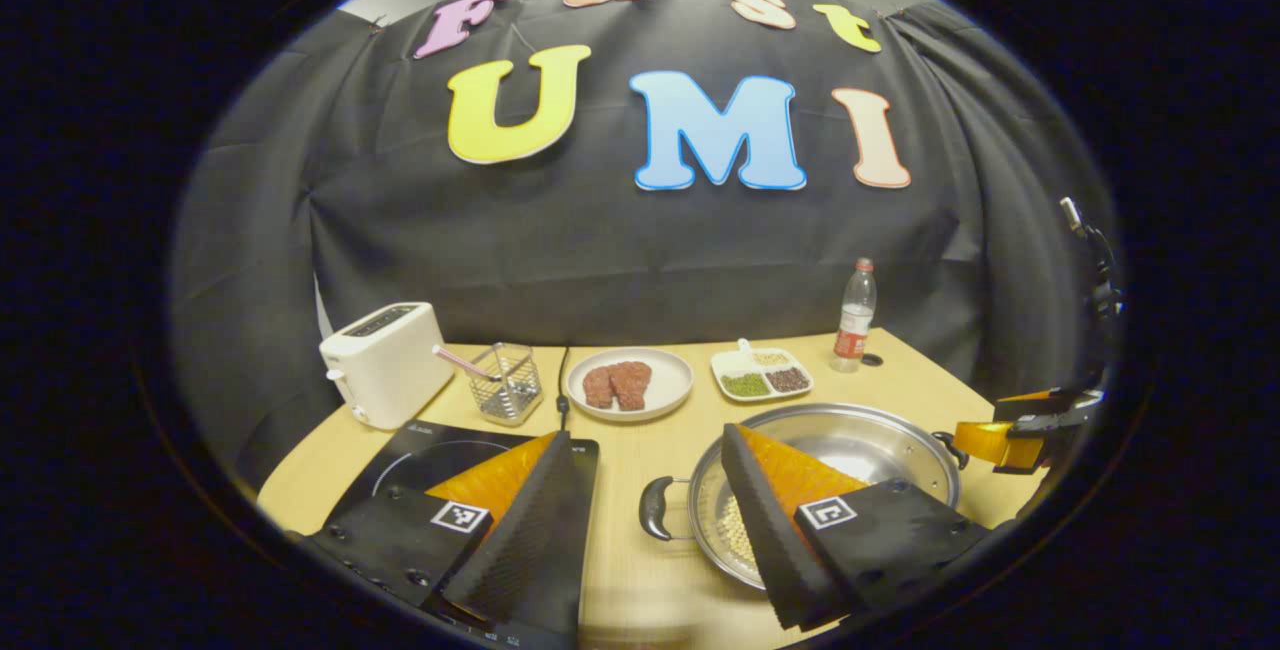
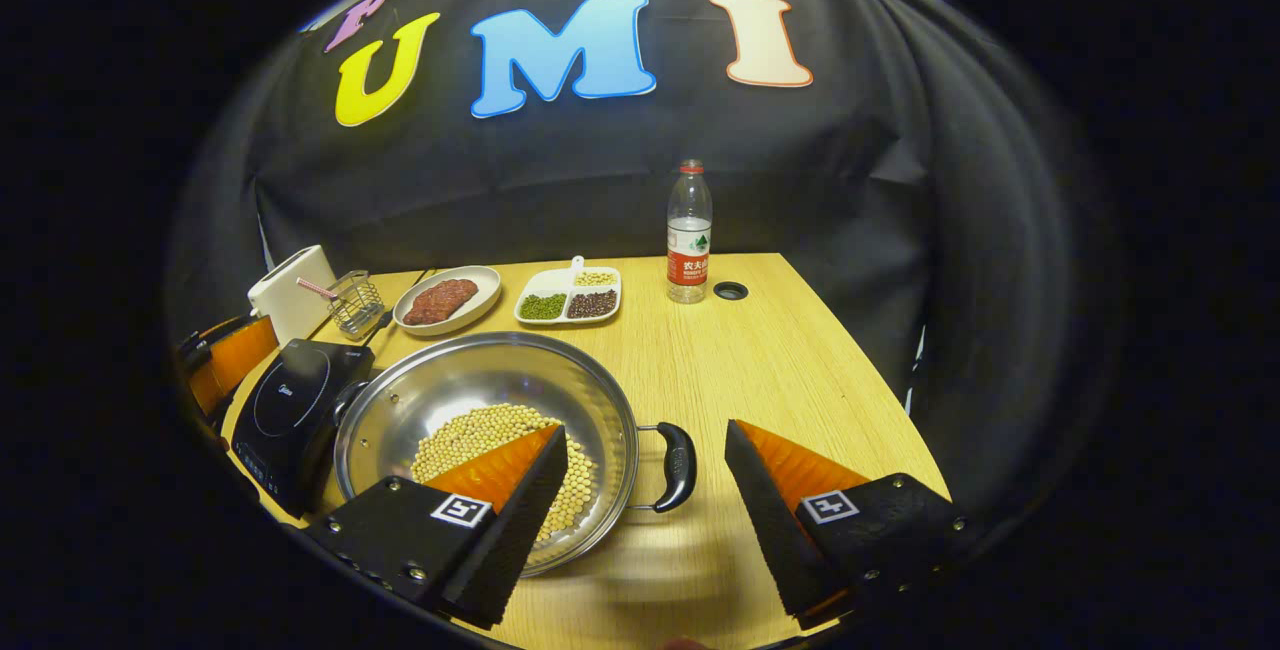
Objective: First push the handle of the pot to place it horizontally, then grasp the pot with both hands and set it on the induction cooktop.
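Observation:
A steel pot (image 1: 860, 450) holding soybeans (image 2: 480, 435) stands on the wooden table, just right of the black induction cooktop (image 1: 430, 455). Its two black handles point left and right. My left gripper (image 1: 645, 440) is open, and the pot's left handle (image 1: 652, 508) lies in the gap between its fingers without touching them. In the right gripper view the pot (image 2: 480, 342) is at lower left beside the cooktop (image 2: 290, 405). My right gripper (image 2: 645, 430) is also open, with the right handle (image 2: 675, 465) between its fingers. Each gripper shows at the edge of the other's view.
Along the back of the table stand a white toaster (image 1: 385, 362), a wire basket (image 1: 505, 382), a plate of meat (image 1: 672, 375), a divided dish of beans (image 1: 762, 375) and a water bottle (image 2: 689, 235). The table's right edge (image 2: 860, 370) is close.

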A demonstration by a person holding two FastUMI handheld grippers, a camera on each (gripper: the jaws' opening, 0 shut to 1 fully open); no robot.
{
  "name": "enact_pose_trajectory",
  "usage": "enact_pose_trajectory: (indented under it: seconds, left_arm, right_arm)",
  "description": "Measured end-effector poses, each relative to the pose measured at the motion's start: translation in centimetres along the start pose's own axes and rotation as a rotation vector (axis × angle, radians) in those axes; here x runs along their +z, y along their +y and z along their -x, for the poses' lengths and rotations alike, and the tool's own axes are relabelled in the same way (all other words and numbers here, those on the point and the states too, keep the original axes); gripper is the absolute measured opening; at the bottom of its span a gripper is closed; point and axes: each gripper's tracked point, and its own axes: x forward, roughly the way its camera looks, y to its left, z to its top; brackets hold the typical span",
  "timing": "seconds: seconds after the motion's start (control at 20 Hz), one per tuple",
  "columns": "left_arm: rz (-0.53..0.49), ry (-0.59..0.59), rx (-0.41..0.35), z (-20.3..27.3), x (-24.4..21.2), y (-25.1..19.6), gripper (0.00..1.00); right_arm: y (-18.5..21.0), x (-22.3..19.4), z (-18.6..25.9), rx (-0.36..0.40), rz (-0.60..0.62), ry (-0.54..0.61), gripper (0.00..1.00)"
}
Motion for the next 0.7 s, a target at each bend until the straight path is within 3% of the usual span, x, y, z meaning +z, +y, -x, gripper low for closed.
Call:
enact_pose_trajectory:
  seconds: [0.4, 0.45, 0.7]
  left_arm:
    - [-0.011, 0.156, -0.093, -5.8, -5.3, -0.7, 0.95]
    - [-0.011, 0.179, -0.102, -6.2, -6.0, -0.9, 0.99]
    - [-0.013, 0.301, -0.135, -8.0, -9.9, -1.4, 0.96]
  right_arm:
    - [-0.3, -1.3, -2.3, -0.073, -0.016, 0.067, 0.97]
    - [-0.4, -1.6, -2.5, -0.079, -0.020, 0.078, 0.97]
    - [-0.8, -3.0, -3.6, -0.098, -0.020, 0.132, 0.97]
